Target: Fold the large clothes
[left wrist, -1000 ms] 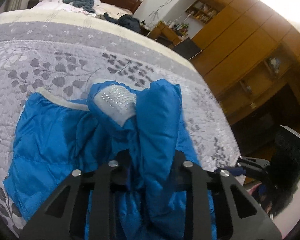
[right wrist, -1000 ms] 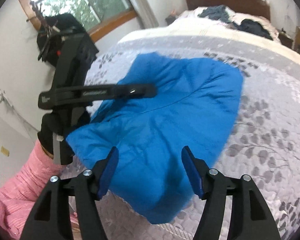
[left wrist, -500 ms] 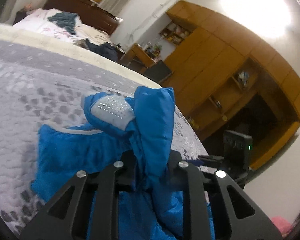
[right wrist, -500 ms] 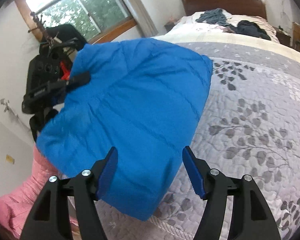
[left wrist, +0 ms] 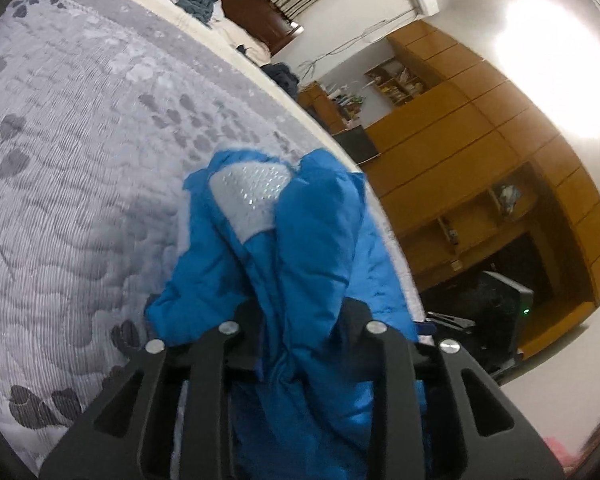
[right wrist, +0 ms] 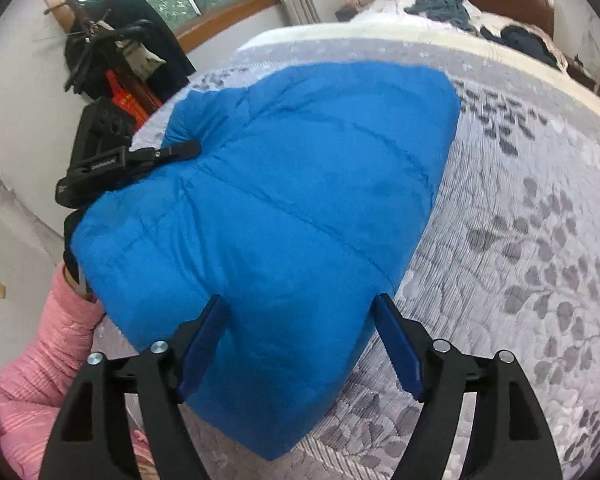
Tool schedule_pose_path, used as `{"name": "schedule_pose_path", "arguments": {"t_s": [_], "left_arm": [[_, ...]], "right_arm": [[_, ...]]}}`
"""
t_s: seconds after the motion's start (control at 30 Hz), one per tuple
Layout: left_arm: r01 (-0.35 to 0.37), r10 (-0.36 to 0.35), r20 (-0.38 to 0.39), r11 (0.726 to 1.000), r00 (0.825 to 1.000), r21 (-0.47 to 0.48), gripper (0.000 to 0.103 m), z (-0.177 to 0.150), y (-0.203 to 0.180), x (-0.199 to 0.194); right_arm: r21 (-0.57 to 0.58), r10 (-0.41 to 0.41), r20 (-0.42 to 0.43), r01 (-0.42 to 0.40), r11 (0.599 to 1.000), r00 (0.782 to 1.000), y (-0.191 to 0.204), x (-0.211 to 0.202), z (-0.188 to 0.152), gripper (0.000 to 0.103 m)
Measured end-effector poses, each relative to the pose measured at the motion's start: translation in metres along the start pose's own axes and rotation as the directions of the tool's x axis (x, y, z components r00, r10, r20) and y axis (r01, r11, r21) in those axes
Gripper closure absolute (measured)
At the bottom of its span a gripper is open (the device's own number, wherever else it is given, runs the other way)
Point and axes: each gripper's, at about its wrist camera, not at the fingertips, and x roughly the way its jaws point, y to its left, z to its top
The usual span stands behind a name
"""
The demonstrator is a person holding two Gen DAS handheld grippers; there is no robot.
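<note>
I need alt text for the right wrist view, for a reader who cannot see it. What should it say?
A blue padded jacket lies spread on a grey leaf-patterned bedspread, with the open right gripper above its near edge. At the left, the left gripper grips the jacket's edge, held by a person in a pink sleeve.

Both tools are matte black plastic frames with triangular cut-outs in the arms and round silver screw heads at the joints. The right gripper carries flat blue pads on the inner faces of its fingers, and the left gripper, seen from the right wrist view, is a black block with small white lettering along its side. The person wears a pink quilted sleeve.
</note>
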Motion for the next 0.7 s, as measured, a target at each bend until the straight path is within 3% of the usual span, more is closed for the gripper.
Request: {"name": "schedule_pose_path", "arguments": {"t_s": [0.13,0.2,0.3,0.4,0.57,0.7], "left_arm": [[-0.03,0.03,-0.001,0.999,1.0,-0.025,0.065,0.0,-0.003,0.0],[-0.087,0.087,0.009,0.996,0.996,-0.014,0.058,0.0,-0.009,-0.012],[-0.183,0.181,0.075,0.983,0.981,0.019,0.054,-0.005,-0.027,-0.041],[-0.241,0.229,0.147,0.969,0.962,0.063,0.051,-0.017,-0.05,-0.071],[-0.164,0.151,0.1,0.976,0.984,0.146,0.046,-0.054,-0.095,-0.084],[-0.163,0.161,0.023,0.973,0.987,0.165,0.043,-0.068,-0.105,-0.064]], "right_arm": [[0.016,-0.014,-0.02,0.015,1.0,1.0,-0.004,0.012,-0.003,0.021],[0.022,-0.009,-0.023,0.009,1.0,1.0,-0.005,0.012,-0.004,0.021],[0.032,0.001,-0.017,-0.001,0.999,1.0,-0.007,0.007,-0.004,0.021],[0.026,-0.004,-0.013,0.004,1.0,1.0,-0.006,0.004,-0.002,0.021],[0.022,-0.005,-0.013,0.005,1.0,1.0,-0.004,0.004,-0.001,0.021],[0.026,-0.007,-0.01,0.007,1.0,1.0,-0.005,0.003,-0.001,0.021]]}}
